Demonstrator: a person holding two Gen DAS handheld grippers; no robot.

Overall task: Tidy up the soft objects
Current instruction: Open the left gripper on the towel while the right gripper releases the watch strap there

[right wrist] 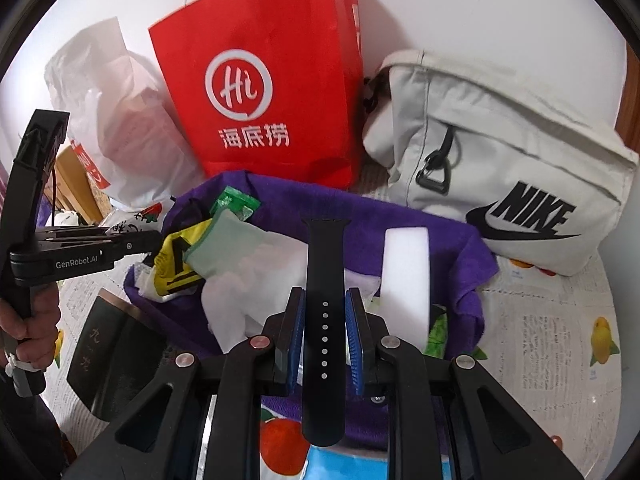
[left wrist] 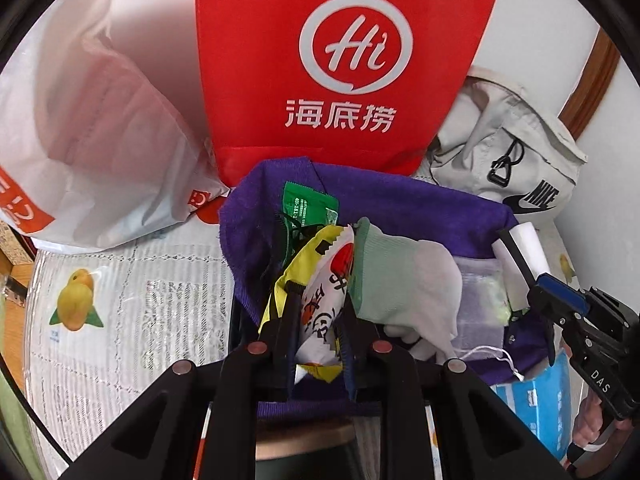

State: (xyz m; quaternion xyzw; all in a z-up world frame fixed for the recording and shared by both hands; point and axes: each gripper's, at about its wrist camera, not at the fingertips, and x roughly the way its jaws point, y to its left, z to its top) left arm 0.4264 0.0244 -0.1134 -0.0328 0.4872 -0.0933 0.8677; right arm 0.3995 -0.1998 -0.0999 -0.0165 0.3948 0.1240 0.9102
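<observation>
grippers [right wrist: 325,312] [left wrist: 316,312] clamp strap [right wrist: 325,264], snack packet [left wrist: 320,304] over purple towel [right wrist: 404,212].

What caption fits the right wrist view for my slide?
Right claw shut on a black perforated watch strap above a purple towel-lined basket of soft items.

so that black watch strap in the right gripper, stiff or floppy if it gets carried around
Probably semi-stiff: the black watch strap stands straight beyond the right gripper without drooping. It looks like smooth rubber, so it may slide between the pads. Likely light.
</observation>
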